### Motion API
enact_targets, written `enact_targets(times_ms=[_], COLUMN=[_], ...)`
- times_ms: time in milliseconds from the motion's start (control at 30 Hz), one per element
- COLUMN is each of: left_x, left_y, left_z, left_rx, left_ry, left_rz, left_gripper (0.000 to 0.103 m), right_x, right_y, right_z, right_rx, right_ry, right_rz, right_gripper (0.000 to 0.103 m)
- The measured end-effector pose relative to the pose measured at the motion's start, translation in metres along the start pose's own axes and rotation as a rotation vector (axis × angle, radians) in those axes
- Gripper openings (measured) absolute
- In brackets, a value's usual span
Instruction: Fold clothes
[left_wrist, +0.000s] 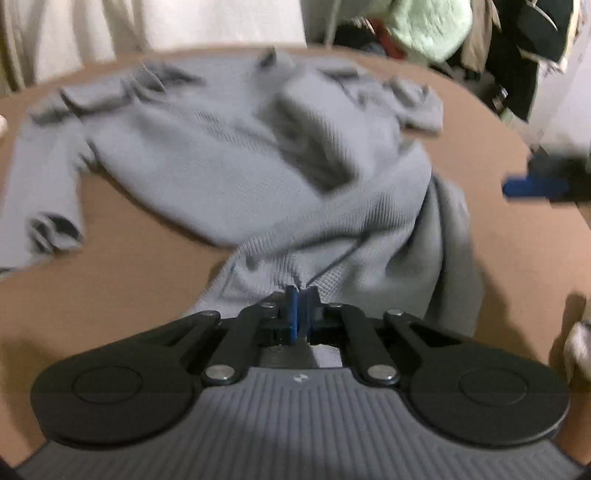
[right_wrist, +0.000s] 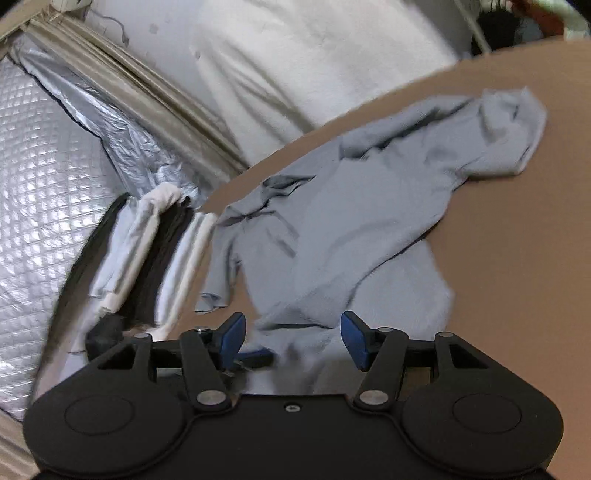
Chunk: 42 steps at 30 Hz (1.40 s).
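The grey sweater (left_wrist: 236, 155) lies rumpled on the brown table (left_wrist: 122, 280), its body running away from the left gripper (left_wrist: 298, 295) toward the far edge, one sleeve (left_wrist: 44, 192) trailing to the left; the left gripper is pinched tight on a bunched edge of the knit at the near side, held low and level; the right gripper (right_wrist: 291, 338) hangs over the same near edge with its jaws wide and nothing between them, cloth just below its pads (right_wrist: 352, 338); it looks tilted, aimed across the sweater toward the far sleeve (right_wrist: 513, 129); so the left is the holding hand and the right the free one; a stack of folded clothes (right_wrist: 147, 258) sits beside the table.
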<state>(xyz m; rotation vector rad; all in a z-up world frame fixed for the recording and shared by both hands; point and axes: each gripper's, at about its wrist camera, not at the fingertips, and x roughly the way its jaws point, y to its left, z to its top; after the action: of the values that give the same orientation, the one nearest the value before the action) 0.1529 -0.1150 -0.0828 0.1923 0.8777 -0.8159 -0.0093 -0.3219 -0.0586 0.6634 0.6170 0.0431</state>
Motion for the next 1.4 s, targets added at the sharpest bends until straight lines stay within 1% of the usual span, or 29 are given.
enact_targets(times_ms=[33,67,100,167,233,300,333,400,500,533,567,600,633,667,700,767,833,867,933,1000,1067,1100,1133,1167,1200,1233,1333,1367,1400], left_x=[-0.014,-0.028,-0.039,-0.051,-0.054,-0.051,-0.050,-0.051,-0.054,-0.056,-0.056,-0.055,-0.053,-0.051,-0.049,-0.048,-0.048,-0.049,-0.054,-0.056,-0.056,-0.056,-0.055,-0.055,-0.054,-0.053,-0.052,-0.051,-0.051], left_y=[-0.001,-0.001,0.000,0.004,0.007,0.009,0.010,0.012,0.027,0.032,0.037,0.041,0.044,0.045,0.046,0.042,0.035,0.031,0.024,0.022,0.014,0.009,0.005,0.000,-0.005,-0.009,-0.023,-0.028,-0.033], left_z=[0.006,0.011,0.015,0.017,0.012,0.000,-0.005,-0.012,-0.016,-0.016,-0.016,-0.015,-0.016,-0.016,-0.016,-0.011,-0.005,-0.001,0.007,0.011,0.021,0.028,0.034,0.041,0.047,0.054,0.073,0.080,0.086], left_rx=[0.010,0.010,-0.008,-0.078,-0.146,-0.194,-0.211,-0.244,-0.317,-0.339,-0.356,-0.370,-0.387,-0.404,-0.418,-0.395,-0.353,-0.320,-0.254,-0.249,-0.234,-0.225,-0.216,-0.206,-0.197,-0.188,-0.160,-0.151,-0.141], left_ry=[-0.047,-0.090,-0.123,-0.154,-0.166,-0.162,-0.156,-0.141,-0.154,-0.165,-0.175,-0.180,-0.182,-0.183,-0.184,-0.184,-0.183,-0.183,-0.181,-0.173,-0.177,-0.182,-0.186,-0.190,-0.194,-0.198,-0.211,-0.215,-0.220], left_rz=[-0.017,-0.040,-0.070,-0.116,-0.151,-0.185,-0.203,-0.247,-0.316,-0.336,-0.342,-0.346,-0.351,-0.361,-0.375,-0.391,-0.403,-0.400,-0.383,-0.395,-0.404,-0.408,-0.412,-0.416,-0.420,-0.424,-0.437,-0.441,-0.445], left_gripper=[0.003,0.003,0.003,0.003,0.003,0.003,0.003,0.003,0.003,0.003,0.003,0.003,0.003,0.003,0.003,0.003,0.003,0.003,0.003,0.003,0.003,0.003,0.003,0.003,0.003,0.003,0.003,0.003,0.003], right_x=[-0.005,-0.010,-0.013,-0.008,0.003,0.019,0.026,0.036,0.044,0.046,0.049,0.054,0.060,0.065,0.070,0.079,0.086,0.088,0.085,0.080,0.077,0.076,0.078,0.080,0.080,0.080,0.075,0.070,0.058], right_y=[0.015,0.030,0.042,0.061,0.078,0.095,0.104,0.119,0.140,0.144,0.147,0.148,0.149,0.150,0.150,0.146,0.138,0.133,0.127,0.123,0.121,0.120,0.119,0.117,0.116,0.114,0.104,0.100,0.093], right_z=[-0.006,-0.015,-0.024,-0.039,-0.051,-0.063,-0.069,-0.083,-0.106,-0.110,-0.113,-0.117,-0.121,-0.124,-0.127,-0.130,-0.124,-0.119,-0.112,-0.105,-0.097,-0.092,-0.086,-0.081,-0.077,-0.074,-0.054,-0.044,-0.029], right_rx=[-0.100,-0.208,-0.280,-0.388,-0.474,-0.574,-0.626,-0.732,-0.875,-0.903,-0.928,-0.954,-0.980,-1.005,-1.031,-1.085,-1.063,-1.031,-0.985,-0.955,-0.930,-0.915,-0.898,-0.880,-0.859,-0.838,-0.747,-0.698,-0.606], right_ry=[-0.018,-0.030,-0.036,-0.020,0.007,0.011,0.007,-0.023,-0.029,-0.037,-0.060,-0.098,-0.136,-0.174,-0.203,-0.205,-0.202,-0.201,-0.200,-0.223,-0.244,-0.244,-0.240,-0.237,-0.236,-0.234,-0.249,-0.259,-0.275], right_rz=[-0.036,-0.053,-0.055,-0.057,-0.062,-0.097,-0.119,-0.178,-0.176,-0.184,-0.218,-0.276,-0.334,-0.392,-0.444,-0.506,-0.582,-0.616,-0.648,-0.662,-0.663,-0.652,-0.638,-0.622,-0.602,-0.582,-0.539,-0.518,-0.475], right_gripper=[0.063,0.063,0.063,0.063,0.064,0.064,0.067,0.067,0.067,0.067,0.067,0.068,0.073,0.075,0.081,0.082,0.082,0.082,0.080,0.080,0.075,0.068,0.058,0.050,0.023,0.008,0.008,0.008,0.008])
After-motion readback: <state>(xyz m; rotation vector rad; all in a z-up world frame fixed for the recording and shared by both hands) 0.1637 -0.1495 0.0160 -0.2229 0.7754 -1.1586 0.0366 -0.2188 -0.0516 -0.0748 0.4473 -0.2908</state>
